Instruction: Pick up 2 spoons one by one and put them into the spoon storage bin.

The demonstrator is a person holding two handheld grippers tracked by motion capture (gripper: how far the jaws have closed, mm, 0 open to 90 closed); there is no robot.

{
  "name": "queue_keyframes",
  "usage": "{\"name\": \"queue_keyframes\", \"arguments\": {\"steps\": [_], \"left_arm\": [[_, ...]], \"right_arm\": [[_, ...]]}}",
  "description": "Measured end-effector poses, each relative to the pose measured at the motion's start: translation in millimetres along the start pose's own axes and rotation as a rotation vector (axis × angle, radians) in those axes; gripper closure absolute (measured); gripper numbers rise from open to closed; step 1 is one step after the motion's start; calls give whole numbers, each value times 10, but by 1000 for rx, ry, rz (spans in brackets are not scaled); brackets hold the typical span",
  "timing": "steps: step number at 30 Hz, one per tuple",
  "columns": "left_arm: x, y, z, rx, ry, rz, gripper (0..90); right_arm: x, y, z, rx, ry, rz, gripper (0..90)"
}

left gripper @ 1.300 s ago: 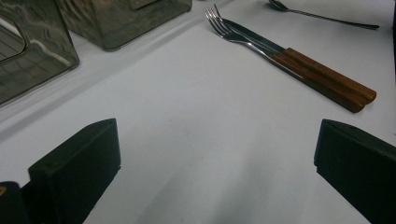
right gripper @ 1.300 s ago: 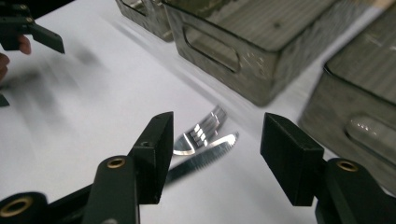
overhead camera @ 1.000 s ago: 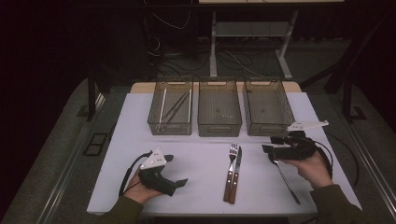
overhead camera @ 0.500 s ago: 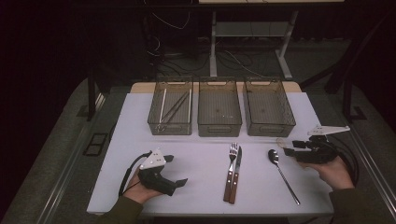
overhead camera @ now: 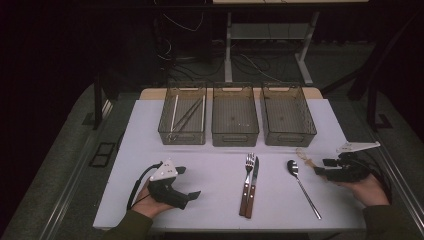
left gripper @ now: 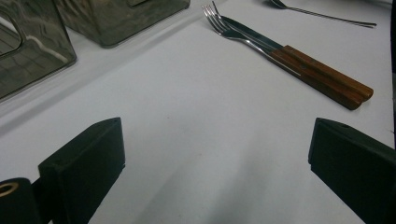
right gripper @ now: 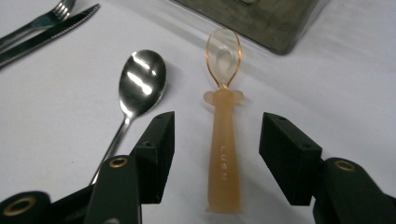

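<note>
Two open jaws of right gripper astride orange plastic spoon, embossed lettering unreadable; nothing held.

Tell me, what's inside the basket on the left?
Inside the left basket, a few long thin sticks lie slanted, some pale, some dark. They look like chopsticks, but they are too small to be sure. Its mesh wall partly hides the bottom.
</note>
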State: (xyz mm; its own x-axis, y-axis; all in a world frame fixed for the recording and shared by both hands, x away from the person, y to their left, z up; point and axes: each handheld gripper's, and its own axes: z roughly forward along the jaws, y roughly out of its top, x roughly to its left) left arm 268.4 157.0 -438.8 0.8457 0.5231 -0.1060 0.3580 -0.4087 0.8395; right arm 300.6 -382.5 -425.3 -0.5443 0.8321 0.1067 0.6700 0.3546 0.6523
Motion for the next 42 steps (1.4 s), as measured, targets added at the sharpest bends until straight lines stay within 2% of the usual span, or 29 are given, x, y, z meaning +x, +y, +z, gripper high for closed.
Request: {"name": "queue_keyframes", "arguments": {"steps": [7,17,21,26,31,35,39,42], "left_arm": [[2,1,-5,0,1,1,23],[-4,1,1,-2,2,-1,23],[-4,0,1,-2,3,0,23],[-4,0,1,-2,3,0,23],[-6,-1,4,0,4,0,23],[-6,-2,5,-1,4,-1,23],[-5,-3,4,0,5,-1,23],[-6,-4,4,-1,5,-3,23]], "right_arm": [[-34,-24,2,19,2,4,440],[-89,-29,-28,60,38,34,561],[-99,-36,-2,93,39,28,595],[-93,-47,58,139,45,-11,625],[-81,-43,90,160,31,-27,659],[-56,-42,96,165,6,-66,685],[-13,-28,108,177,-32,-63,699],[-4,-22,110,184,-39,-64,712]]}}
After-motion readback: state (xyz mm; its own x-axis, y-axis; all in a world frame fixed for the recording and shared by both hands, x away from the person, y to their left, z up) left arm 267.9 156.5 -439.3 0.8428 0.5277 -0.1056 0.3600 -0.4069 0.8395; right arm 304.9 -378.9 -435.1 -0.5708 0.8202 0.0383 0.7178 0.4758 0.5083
